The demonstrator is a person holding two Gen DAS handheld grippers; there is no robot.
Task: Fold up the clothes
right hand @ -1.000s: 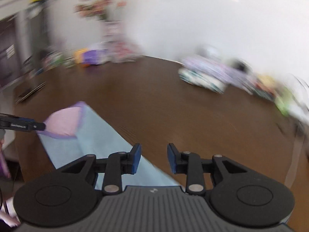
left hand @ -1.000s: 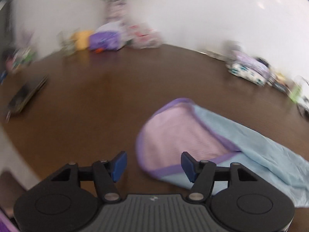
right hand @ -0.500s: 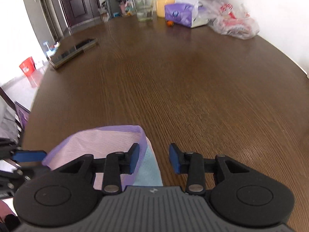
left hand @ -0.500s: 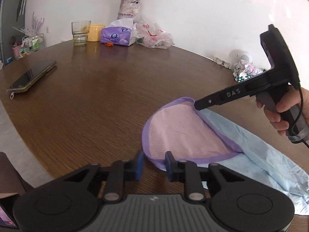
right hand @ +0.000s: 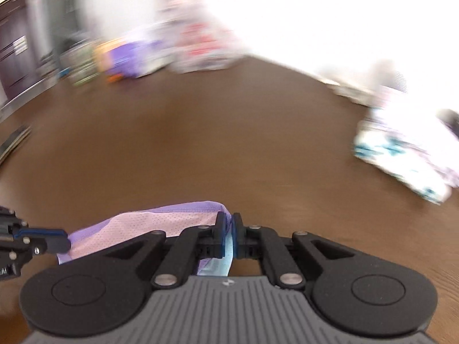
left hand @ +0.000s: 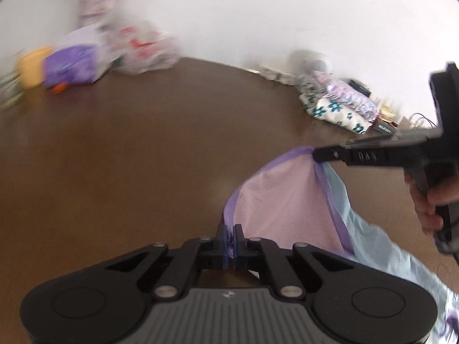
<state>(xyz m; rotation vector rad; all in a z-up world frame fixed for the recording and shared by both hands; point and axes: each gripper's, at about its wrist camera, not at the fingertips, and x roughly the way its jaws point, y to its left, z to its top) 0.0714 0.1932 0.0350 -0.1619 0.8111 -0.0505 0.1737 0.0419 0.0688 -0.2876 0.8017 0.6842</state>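
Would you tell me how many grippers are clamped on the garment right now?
2. The left gripper pinches the garment at its near purple hem; the right gripper pinches the far corner.

Light: bright daylight, white wall [left hand: 258,14] blown out
Blur: heavy motion smear in the right wrist view, milder in the left
Sharpest: black tongs bodies
Edges: fisheye bending, dark corners

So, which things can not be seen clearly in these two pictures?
- Far clutter, right wrist view: blurred by motion.
- Garment, left wrist view: lower end cut off by the edge, partly hidden by the left gripper.
- Right gripper covers the garment's pinched edge.
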